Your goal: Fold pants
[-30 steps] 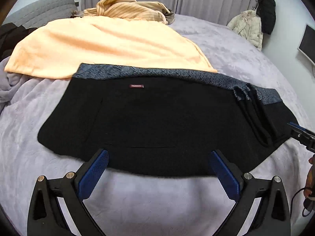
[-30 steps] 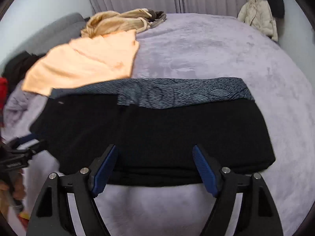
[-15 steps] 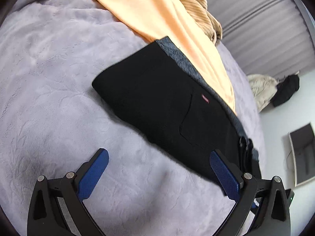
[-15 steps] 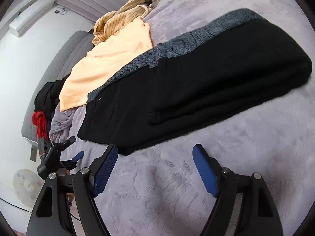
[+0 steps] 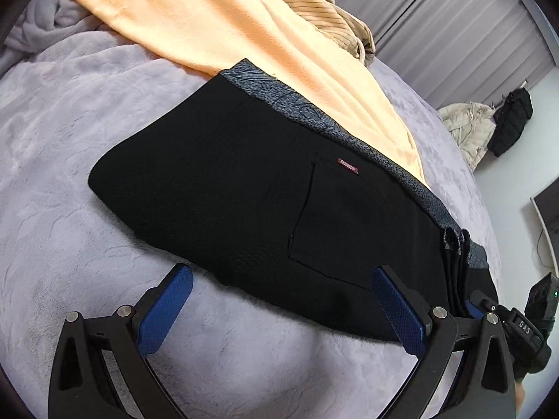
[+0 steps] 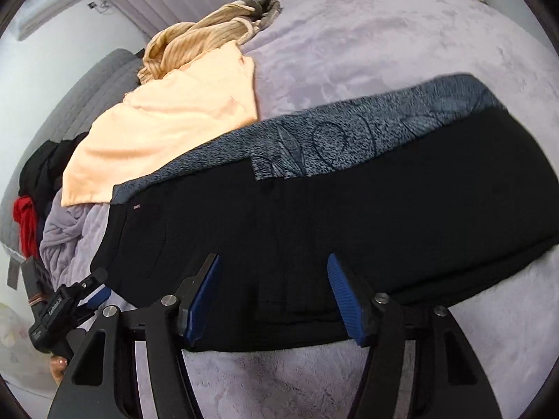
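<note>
Black pants with a grey patterned lining strip lie folded flat on the lilac bed cover. They also show in the right wrist view. My left gripper is open and empty, its blue pads at the pants' near edge by the back pocket. My right gripper is open, jaws over the near edge of the folded pants, nothing held. The right gripper also shows in the left wrist view at the far right. The left gripper shows at the lower left of the right wrist view.
A peach blanket lies behind the pants, touching the lining edge. A tan striped garment is heaped further back. Lilac bed cover surrounds everything. Dark and red clothes sit at the left. Jackets hang by the wall.
Both grippers have swung closer to the pants' near edge; the right gripper's jaws now sit over the fabric. The pants have not moved.
</note>
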